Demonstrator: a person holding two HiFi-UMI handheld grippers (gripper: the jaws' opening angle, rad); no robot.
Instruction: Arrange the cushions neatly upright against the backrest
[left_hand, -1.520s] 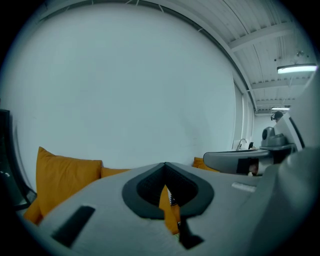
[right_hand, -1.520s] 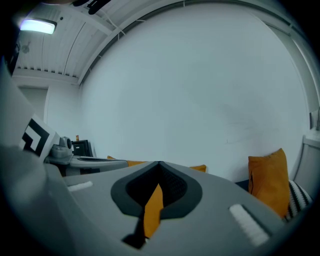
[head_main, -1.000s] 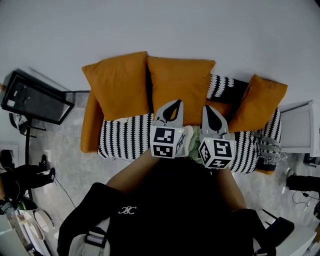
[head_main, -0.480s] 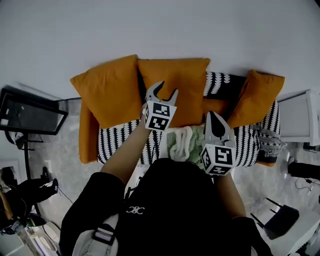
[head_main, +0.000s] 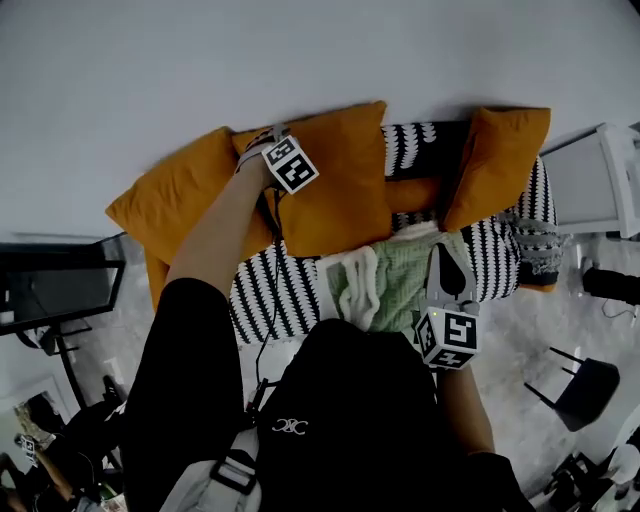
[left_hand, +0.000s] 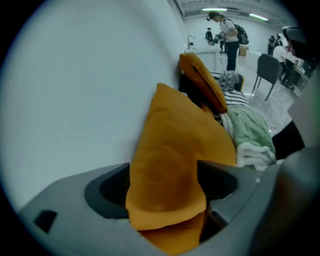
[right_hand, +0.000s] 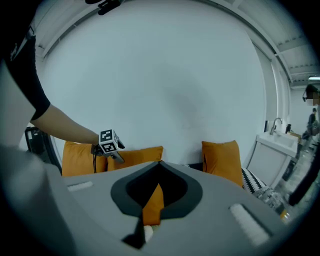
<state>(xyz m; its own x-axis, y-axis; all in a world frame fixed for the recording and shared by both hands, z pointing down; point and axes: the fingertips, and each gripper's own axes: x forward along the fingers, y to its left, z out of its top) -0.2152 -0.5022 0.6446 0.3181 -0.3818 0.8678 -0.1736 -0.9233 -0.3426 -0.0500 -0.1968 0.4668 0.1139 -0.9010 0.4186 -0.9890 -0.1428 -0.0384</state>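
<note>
since a second ago the left gripper (left_hand: 164, 186) has been carried from the seat front up to the top of the middle cushion (head_main: 335, 185). its fingers have just been opened wide, and a plump, smooth orange corner of that cushion lies between them, not clamped. the right gripper (head_main: 446, 262) is held over a green knitted blanket (head_main: 405, 285), its fingers closed together on nothing. three square orange cushions are propped along the backrest of the black-and-white patterned sofa (head_main: 268, 290), the left cushion (head_main: 165, 200) tilted askew.

Orange cushions (head_main: 335, 180) matt cloth; green throw (head_main: 400, 285) knitted.
</note>
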